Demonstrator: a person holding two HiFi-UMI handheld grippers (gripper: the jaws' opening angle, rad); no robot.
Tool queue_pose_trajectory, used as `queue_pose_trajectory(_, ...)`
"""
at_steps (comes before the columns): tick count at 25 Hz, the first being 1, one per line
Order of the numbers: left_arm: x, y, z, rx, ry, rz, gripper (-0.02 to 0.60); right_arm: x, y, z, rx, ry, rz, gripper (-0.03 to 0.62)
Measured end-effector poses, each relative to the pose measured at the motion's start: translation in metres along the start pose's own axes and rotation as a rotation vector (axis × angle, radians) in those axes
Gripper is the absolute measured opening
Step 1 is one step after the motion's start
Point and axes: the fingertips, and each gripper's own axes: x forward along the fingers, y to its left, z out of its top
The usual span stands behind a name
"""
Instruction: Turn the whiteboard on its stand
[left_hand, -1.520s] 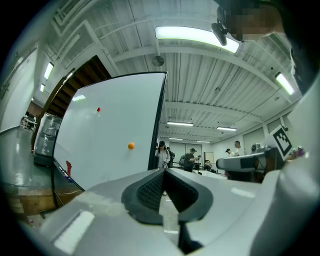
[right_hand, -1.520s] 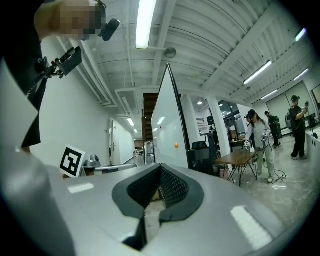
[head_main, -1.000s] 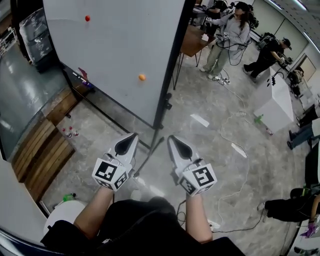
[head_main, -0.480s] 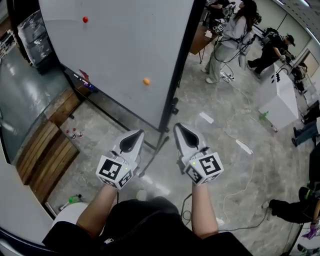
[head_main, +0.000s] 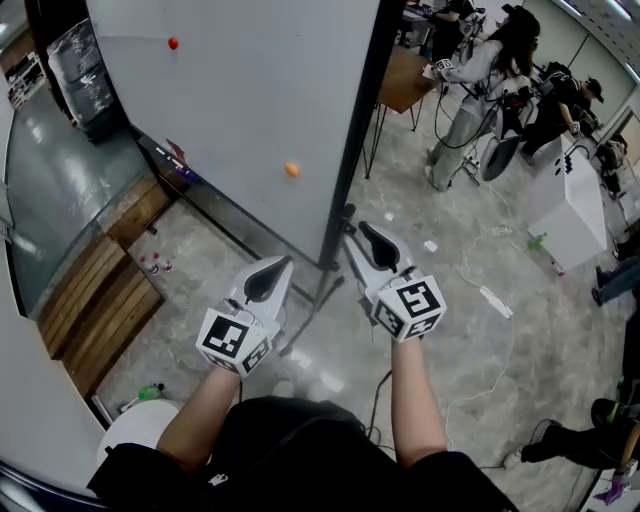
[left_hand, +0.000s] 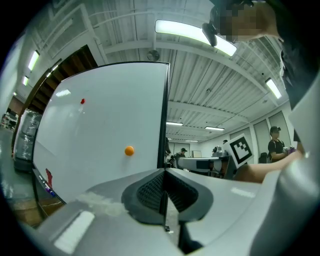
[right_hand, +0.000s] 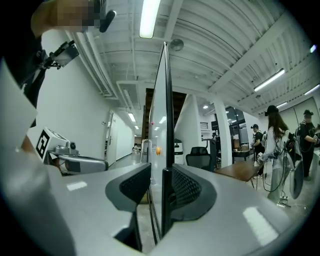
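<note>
Right gripper (right_hand: 161, 176): my jaws have just been opening, whiteboard (right_hand: 168, 100) edge between them, unpinched. Left gripper (left_hand: 165, 176): jaws together, empty. Right gripper view shows board edge-on; left gripper view, its white face.

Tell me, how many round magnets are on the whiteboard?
2. The red magnet sits high on the whiteboard, toward its left; the orange magnet is lower, nearer its right edge. The back face is hidden.

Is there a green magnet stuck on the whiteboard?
No, the whiteboard shows just two magnets, a red magnet and an orange magnet.
</note>
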Motion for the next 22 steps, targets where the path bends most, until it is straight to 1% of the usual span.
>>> queue_pose_trajectory(1, 0.001, 0.001, 0.000, 0.007, 0.003, 0.006, 0.003, 0.005, -0.002, -0.002, -0.006, 0.009, 0.009, 0.135)
queue_pose_trajectory(4, 0.004, 0.004, -0.003, 0.020, 0.013, 0.023, 0.003, 0.019, -0.009, -0.010, -0.002, 0.027, 0.031, 0.198)
queue_pose_trajectory(9, 0.011, 0.003, -0.007, -0.008, 0.010, 0.051, 0.003, 0.040, -0.020, -0.024, -0.014, 0.071, 0.087, 0.270)
queue_pose_trajectory(14, 0.008, 0.007, -0.008, -0.023, 0.014, 0.089, 0.003, 0.056, -0.021, -0.036, -0.032, 0.105, 0.122, 0.284)
queue_pose_trajectory(22, -0.005, 0.011, -0.009, 0.014, 0.023, 0.146, 0.003, 0.065, -0.020, -0.042, -0.037, 0.110, 0.156, 0.284)
